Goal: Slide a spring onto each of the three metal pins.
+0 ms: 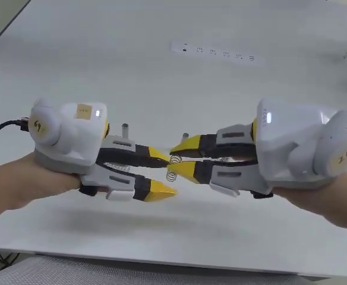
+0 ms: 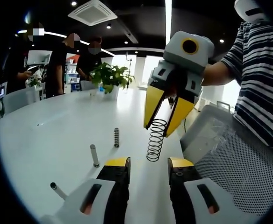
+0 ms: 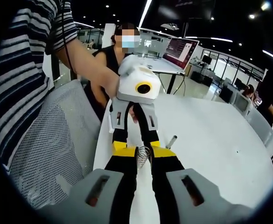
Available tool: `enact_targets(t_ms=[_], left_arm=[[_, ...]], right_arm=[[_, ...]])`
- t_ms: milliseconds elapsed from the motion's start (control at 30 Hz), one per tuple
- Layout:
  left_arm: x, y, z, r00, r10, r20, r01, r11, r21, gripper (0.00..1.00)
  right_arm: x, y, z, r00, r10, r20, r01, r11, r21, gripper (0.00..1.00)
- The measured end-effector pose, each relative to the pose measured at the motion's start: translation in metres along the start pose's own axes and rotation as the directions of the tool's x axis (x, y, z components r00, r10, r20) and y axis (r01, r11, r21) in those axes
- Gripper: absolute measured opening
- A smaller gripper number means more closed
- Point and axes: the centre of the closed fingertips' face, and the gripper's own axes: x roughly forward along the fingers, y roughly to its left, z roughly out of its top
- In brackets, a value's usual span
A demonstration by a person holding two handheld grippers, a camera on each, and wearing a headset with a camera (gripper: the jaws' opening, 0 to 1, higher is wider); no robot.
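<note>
Head view gives us two grippers meeting tip to tip over a white table (image 1: 161, 77). The right gripper (image 1: 173, 161) has its jaws clamped on one end of a spring (image 1: 173, 166). The left gripper (image 1: 172, 175) faces it with its jaws spread, and we see the free end of the spring between those two yellow tips, though we cannot tell whether it touches them. A power strip (image 1: 215, 52) lies well beyond the spring, far across the table. From the left gripper view, the spring (image 2: 156, 139) hangs from the right gripper's tips (image 2: 157, 129), with its loose end just above the gap between the left gripper's own parted jaws. Left of the spring stand the pins: a bare pin (image 2: 94, 155) nearest to it, another bare pin (image 2: 57, 189) farther out, and behind them a third pin (image 2: 116, 131) wearing a second spring (image 2: 116, 139). From the right gripper view, the spring (image 3: 143, 156) sits pinched between that gripper's two dark jaws, and one pin (image 3: 172, 141) stands just right of it.
</note>
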Motion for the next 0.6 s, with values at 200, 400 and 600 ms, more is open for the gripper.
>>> enact_targets(t_ms=[200,400,600], left_arm=[[-0.011,0.008,-0.002,0.9991,0.041,0.005,-0.041,0.999,-0.001,0.36],[-0.023,0.014,-0.006,0.9965,0.084,0.004,-0.084,0.996,-0.008,0.43],[-0.036,0.020,-0.011,0.9907,0.136,0.013,-0.136,0.991,-0.017,0.52]], right_arm=[[0.000,-0.003,-0.002,0.9999,-0.010,-0.008,0.010,1.000,-0.004,0.12],[-0.001,-0.006,-0.006,0.9996,-0.022,-0.016,0.021,1.000,-0.003,0.12],[-0.002,-0.011,-0.009,0.9991,-0.037,-0.021,0.037,0.999,0.001,0.12]])
